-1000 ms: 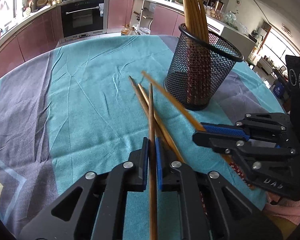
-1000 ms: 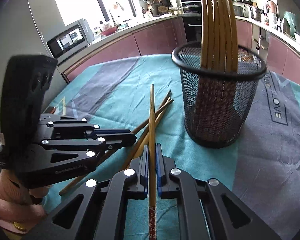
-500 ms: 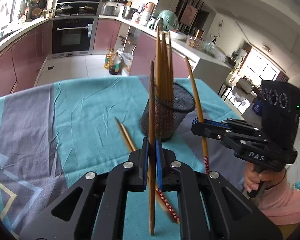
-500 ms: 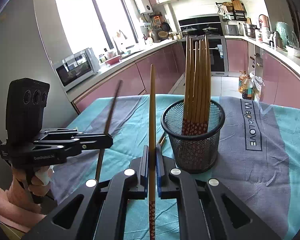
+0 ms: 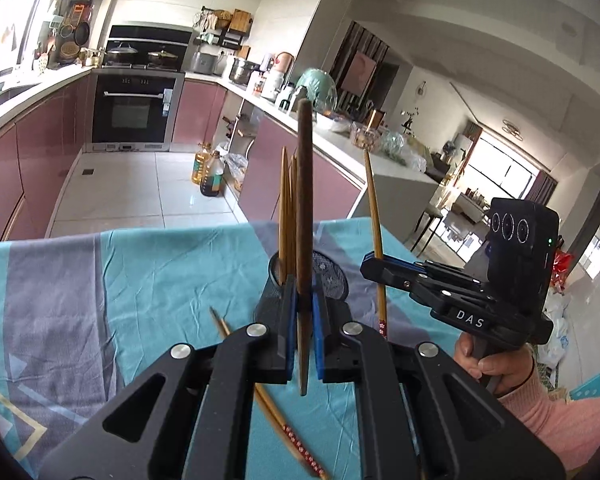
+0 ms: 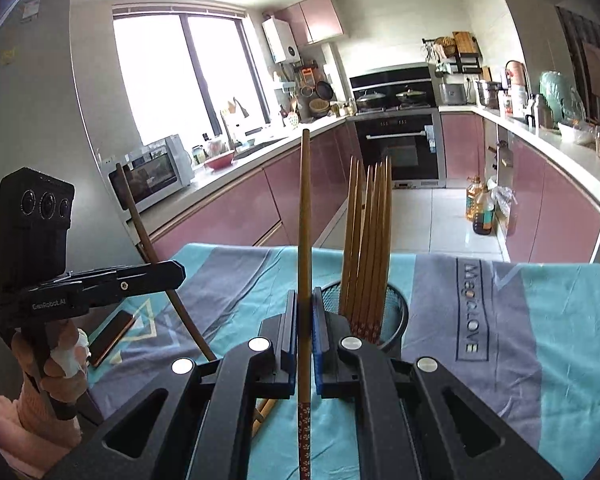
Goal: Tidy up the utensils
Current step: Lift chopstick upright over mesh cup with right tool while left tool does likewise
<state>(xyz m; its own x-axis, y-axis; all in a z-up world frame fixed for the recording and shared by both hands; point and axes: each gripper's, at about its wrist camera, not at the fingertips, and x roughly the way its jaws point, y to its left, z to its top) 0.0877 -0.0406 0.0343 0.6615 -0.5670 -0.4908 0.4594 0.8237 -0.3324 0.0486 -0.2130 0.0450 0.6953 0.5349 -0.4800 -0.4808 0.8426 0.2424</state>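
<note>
Both tools clamp shut: left tool (image 5: 302, 316) and right tool (image 6: 305, 330) each pinch one chopstick (image 6: 305, 216) mid-shaft; we judge them light, stiff, slippery.

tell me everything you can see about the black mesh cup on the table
The mesh cup is a round black wire holder with a solid rim, standing upright on the teal and grey tablecloth. A bunch of brown chopsticks stands inside, patterned red ends down, leaning against one side. The right gripper's fingers hide its lower front; neither gripper touches it. From the left wrist view only part of its rim shows.
</note>
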